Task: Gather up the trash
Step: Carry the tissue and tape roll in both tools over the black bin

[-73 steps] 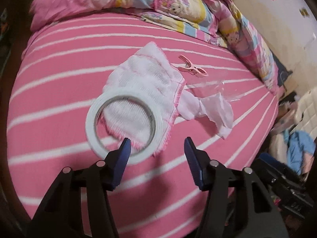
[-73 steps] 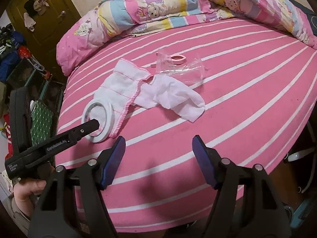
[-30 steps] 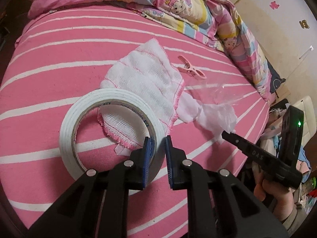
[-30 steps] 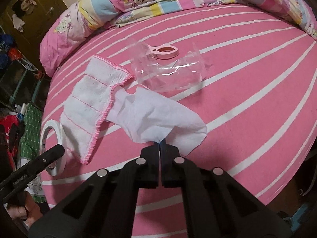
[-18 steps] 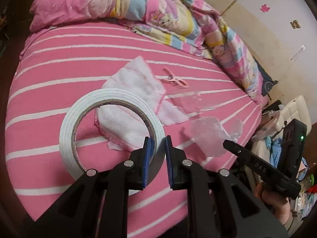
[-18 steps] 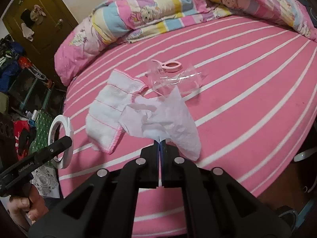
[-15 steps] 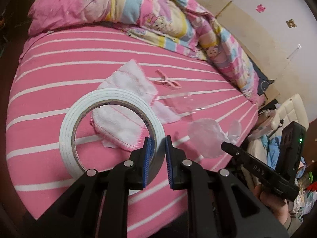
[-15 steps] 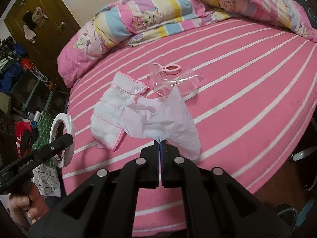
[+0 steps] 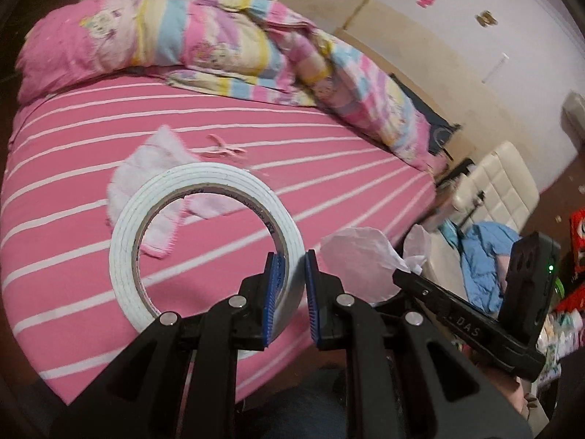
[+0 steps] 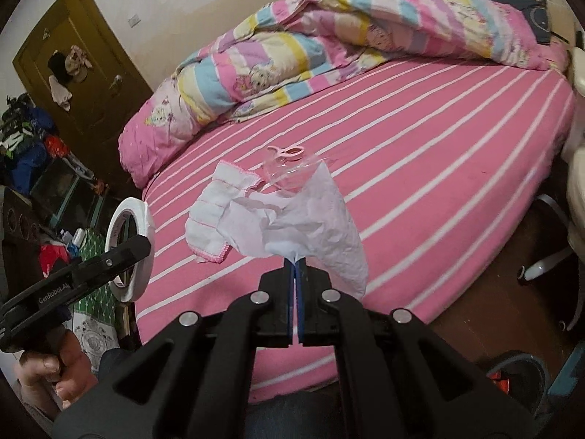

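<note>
My left gripper [image 9: 290, 285] is shut on the rim of a white tape roll [image 9: 124, 252] and holds it up off the bed. The roll also shows in the right wrist view [image 10: 137, 226]. My right gripper [image 10: 295, 267] is shut on a crumpled white tissue [image 10: 314, 219], lifted above the bed; the tissue also shows in the left wrist view [image 9: 354, 259]. A white cloth with pink trim [image 10: 215, 201], a clear plastic wrapper [image 10: 292, 173] and a pink clothes peg [image 10: 287, 152] lie on the pink striped bed [image 10: 438, 153].
A striped quilt [image 10: 292, 44] is bunched along the bed's far side. A dark door [image 10: 73, 55] and cluttered floor items [image 10: 33, 146] are to the left. A cream padded seat [image 9: 493, 183] and blue clothes [image 9: 482, 252] lie right of the bed.
Both grippers have pulled back and up from the bed with their loads. The tape roll and the tissue are farther from the cloth than before.
</note>
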### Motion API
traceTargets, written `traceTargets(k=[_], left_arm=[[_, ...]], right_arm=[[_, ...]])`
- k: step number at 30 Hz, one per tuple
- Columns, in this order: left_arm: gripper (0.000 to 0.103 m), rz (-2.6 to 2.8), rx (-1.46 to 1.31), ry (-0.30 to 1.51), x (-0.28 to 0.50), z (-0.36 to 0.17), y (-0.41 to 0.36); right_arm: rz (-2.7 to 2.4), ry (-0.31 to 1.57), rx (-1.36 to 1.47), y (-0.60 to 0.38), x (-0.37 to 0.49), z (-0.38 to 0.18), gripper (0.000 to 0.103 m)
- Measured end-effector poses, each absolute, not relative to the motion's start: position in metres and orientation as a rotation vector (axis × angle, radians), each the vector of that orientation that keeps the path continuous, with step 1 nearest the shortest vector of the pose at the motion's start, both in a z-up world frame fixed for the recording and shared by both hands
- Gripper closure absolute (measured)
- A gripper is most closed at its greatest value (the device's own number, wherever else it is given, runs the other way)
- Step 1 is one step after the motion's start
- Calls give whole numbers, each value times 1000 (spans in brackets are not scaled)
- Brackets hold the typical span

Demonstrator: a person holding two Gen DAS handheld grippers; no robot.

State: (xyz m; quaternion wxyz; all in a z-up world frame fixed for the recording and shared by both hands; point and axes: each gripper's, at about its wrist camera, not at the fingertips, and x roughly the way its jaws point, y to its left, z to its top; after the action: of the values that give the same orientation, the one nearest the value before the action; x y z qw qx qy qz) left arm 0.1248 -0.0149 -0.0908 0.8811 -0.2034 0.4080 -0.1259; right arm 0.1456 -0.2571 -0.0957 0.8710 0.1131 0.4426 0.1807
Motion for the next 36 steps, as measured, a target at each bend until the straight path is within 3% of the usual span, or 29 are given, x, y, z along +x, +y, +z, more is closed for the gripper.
traceTargets(k=[16, 25, 36], left_arm=[[88, -543, -326, 923, 92, -89, -147], [88, -710, -250, 1004, 72, -108, -230], [88, -838, -178, 1175, 53, -169, -325]], right_arm=[[195, 864, 322, -365, 55, -84, 102], [23, 897, 416, -454, -8, -113, 102], [-118, 955, 540, -533, -56, -168, 102]])
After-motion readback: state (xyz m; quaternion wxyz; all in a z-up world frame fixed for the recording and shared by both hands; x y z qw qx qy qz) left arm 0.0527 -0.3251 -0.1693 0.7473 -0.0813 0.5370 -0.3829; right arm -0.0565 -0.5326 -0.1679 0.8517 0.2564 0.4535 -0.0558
